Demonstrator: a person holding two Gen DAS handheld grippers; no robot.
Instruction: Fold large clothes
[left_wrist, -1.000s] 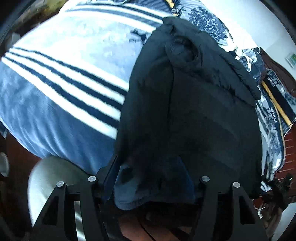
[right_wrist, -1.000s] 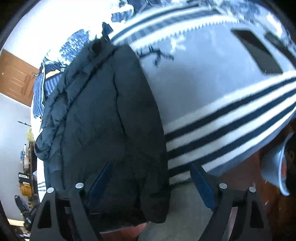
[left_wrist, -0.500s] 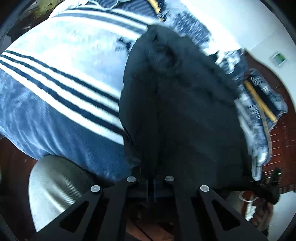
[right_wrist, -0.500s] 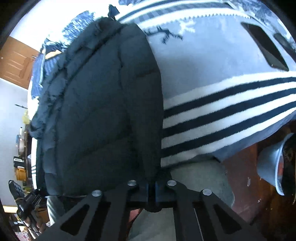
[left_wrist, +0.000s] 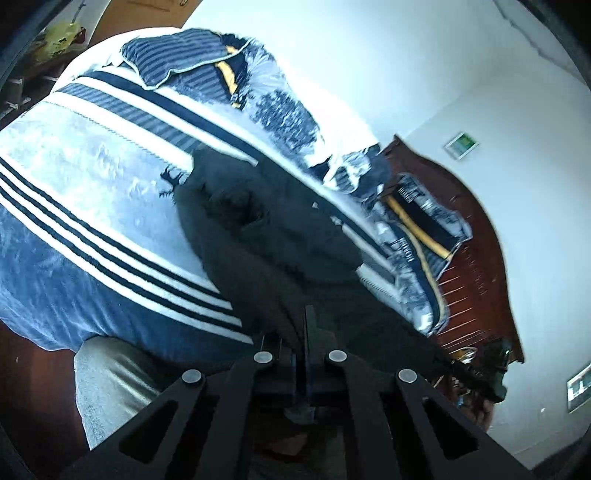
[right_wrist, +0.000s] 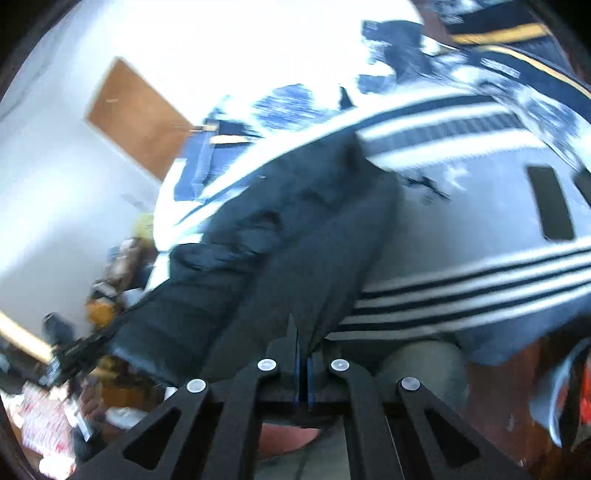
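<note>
A black padded jacket lies lengthwise on a bed covered by a blue and white striped blanket. My left gripper is shut on the jacket's near hem, which rises off the bed toward the camera. In the right wrist view the same jacket stretches up from the blanket, and my right gripper is shut on the hem's other corner. The fabric hangs taut between the bed and both sets of jaws. The far end of the jacket still rests on the blanket.
A striped pillow and patterned bedding lie at the head of the bed. A wooden headboard stands at the right. A person's grey trouser leg is below. A wooden door and floor clutter sit left.
Both grippers closed on the jacket's near hem, then rose and tipped up. The hem has lifted off the bed, and more of the walls and room shows in both views.
</note>
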